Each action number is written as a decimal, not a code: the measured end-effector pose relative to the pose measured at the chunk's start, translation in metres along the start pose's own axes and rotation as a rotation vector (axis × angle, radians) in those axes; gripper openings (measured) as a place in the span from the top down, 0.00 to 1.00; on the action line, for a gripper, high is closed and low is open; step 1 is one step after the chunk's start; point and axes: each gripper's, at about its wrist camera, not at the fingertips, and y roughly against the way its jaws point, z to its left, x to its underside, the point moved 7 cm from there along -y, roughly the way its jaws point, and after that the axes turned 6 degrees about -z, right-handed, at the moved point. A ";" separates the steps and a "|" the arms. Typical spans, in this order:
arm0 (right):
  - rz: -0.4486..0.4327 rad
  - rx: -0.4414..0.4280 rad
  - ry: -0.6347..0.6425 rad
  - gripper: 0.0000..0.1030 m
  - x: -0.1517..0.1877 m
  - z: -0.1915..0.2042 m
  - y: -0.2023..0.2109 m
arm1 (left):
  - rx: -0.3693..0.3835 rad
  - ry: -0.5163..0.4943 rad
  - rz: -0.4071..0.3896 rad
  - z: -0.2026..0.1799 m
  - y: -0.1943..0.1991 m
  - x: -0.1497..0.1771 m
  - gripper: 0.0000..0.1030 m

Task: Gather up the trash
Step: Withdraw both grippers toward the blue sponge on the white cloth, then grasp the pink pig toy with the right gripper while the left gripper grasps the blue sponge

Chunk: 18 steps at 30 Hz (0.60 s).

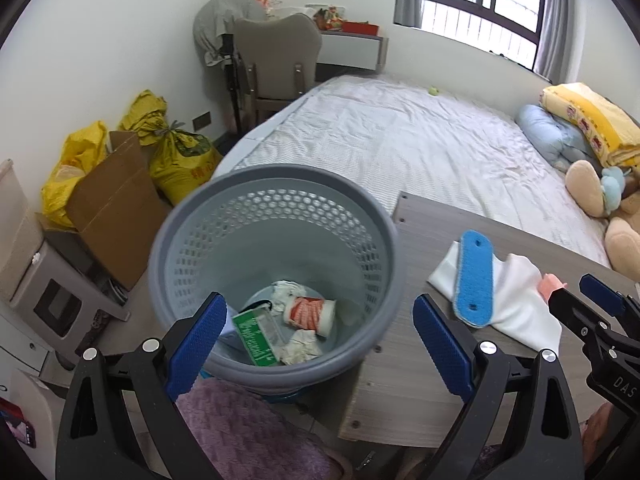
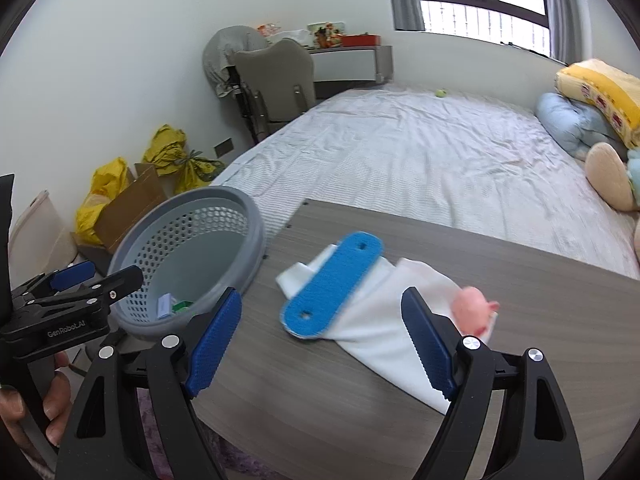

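Your left gripper [image 1: 316, 340] hangs released, jaws wide apart, nothing between them, above the grey perforated bin [image 1: 276, 264], where a green carton [image 1: 256, 336], a red-and-white wrapper [image 1: 308, 312] and crumpled paper [image 1: 300, 350] lie. Your right gripper [image 2: 320, 344] is released too, over the wooden table [image 2: 320, 400]. Just beyond it, a blue pad [image 2: 332, 288] rests on a white cloth [image 2: 384, 332], right of the bin.

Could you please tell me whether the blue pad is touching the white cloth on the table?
Touching. The right wrist view shows the blue pad lying directly on the white cloth, overlapping it with no gap.
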 end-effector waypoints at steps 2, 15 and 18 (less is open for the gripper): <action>0.009 0.022 -0.015 0.24 0.007 -0.016 0.003 | 0.010 -0.013 0.006 -0.009 -0.003 0.003 0.10; 0.054 0.158 -0.125 0.24 0.037 -0.104 -0.004 | 0.070 -0.104 0.053 -0.072 -0.024 0.012 0.10; 0.071 0.182 -0.145 0.24 0.040 -0.118 -0.014 | 0.078 -0.118 0.059 -0.080 -0.029 0.011 0.10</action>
